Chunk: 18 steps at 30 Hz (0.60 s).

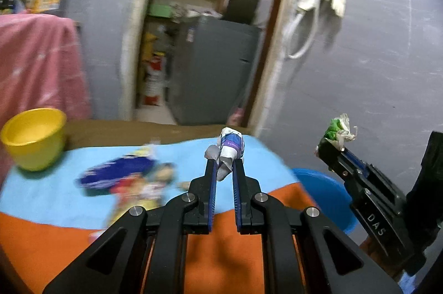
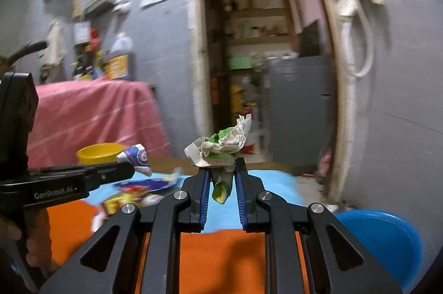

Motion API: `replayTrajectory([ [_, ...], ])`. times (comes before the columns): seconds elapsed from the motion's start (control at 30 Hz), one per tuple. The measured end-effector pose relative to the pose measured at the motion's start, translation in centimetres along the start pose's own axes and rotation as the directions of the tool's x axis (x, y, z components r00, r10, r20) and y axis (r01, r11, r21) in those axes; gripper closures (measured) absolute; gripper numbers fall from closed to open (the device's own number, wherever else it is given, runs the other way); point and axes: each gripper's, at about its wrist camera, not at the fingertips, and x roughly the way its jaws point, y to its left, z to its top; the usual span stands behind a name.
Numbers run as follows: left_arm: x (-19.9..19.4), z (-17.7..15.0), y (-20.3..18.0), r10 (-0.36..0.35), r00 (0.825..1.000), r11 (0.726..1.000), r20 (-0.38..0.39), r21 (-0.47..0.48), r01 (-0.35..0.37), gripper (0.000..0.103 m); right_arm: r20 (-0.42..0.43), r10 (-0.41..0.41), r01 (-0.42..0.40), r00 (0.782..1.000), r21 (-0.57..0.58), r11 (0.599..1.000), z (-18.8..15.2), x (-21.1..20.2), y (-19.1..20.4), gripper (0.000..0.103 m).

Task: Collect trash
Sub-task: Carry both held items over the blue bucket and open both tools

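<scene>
Grippers both loaded, both held up above the table.

Left gripper (image 1: 224, 163): pinching a crumpled white-and-purple wrapper (image 1: 229, 148) between the blue pads (image 1: 211, 188). Wad sticks out past the fingertips, a grey tail hanging down into the gap. Same wrapper seen from the right wrist view (image 2: 137, 158), at the tip of the left gripper (image 2: 130, 169), just in front of the yellow bowl.

Right gripper (image 2: 221, 169): pinching a crumpled green-and-white wrapper (image 2: 224, 144). Bulk of it sits above the fingertips, a green point pokes down between the pads (image 2: 205, 197). From the left wrist view, same wad (image 1: 336, 132) at the tip of the right gripper (image 1: 329, 150), over the floor side, off the table edge.

Table cloth (image 1: 55, 238): light blue and orange. More trash on it, well below the left gripper and to its left: blue packet (image 1: 116, 174) with a colourful printed wrapper (image 1: 144, 188) just beside it, both blurred, touching or overlapping, cannot tell which.

Yellow bowl (image 1: 34, 138) upright at the far left of the table, apart from the packets.

Blue basin (image 2: 382, 241) on the floor to the right of the table, below and right of the right gripper.

Background: pink cloth (image 1: 38, 64) draped at left, doorway with a grey fridge (image 1: 213, 69) beyond.
</scene>
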Motion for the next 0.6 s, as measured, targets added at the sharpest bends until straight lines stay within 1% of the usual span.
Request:
replayTrajectory([
  [0.1,1.8,0.6,-2.9,-0.061,0.998,0.998,-0.025,0.028,0.062,0.094,0.006,-0.079,0.079,0.997,0.041,0.996,0.3,-0.9,-2.8,0.087],
  [0.2,4.5,1.3,-5.6,-0.128,0.988,0.991,-0.086,0.033,0.131,0.094,-0.014,-0.191,0.192,0.981,0.067,0.979,0.4,-1.3,-5.8,0.087],
  [0.23,5.4,1.4,-6.3,-0.142,0.984,0.989,-0.105,0.033,0.146,0.094,-0.021,-0.212,0.213,0.977,0.077,0.974,0.2,-1.5,-6.7,0.087],
  [0.33,8.1,1.6,-8.2,-0.179,0.970,0.982,-0.165,0.034,0.187,0.094,-0.085,-0.268,0.278,0.960,0.137,0.951,-0.4,-1.5,-9.7,0.086],
  [0.4,10.2,1.4,-9.1,-0.191,0.957,0.979,-0.217,0.029,0.202,0.094,-0.128,-0.292,0.312,0.948,0.189,0.931,-1.0,-1.4,-11.7,0.085],
  [0.47,12.3,1.1,-9.8,-0.202,0.942,0.977,-0.270,0.014,0.213,0.094,-0.177,-0.294,0.329,0.939,0.224,0.917,-1.6,-1.2,-13.3,0.085],
  [0.5,13.1,0.9,-10.1,-0.201,0.936,0.977,-0.290,0.009,0.212,0.094,-0.209,-0.300,0.346,0.931,0.238,0.908,-2.0,-0.9,-14.1,0.085],
  [0.6,15.4,-0.1,-11.0,-0.202,0.915,0.977,-0.351,-0.001,0.215,0.094,-0.264,-0.306,0.373,0.915,0.263,0.890,-3.1,-0.9,-15.5,0.084],
])
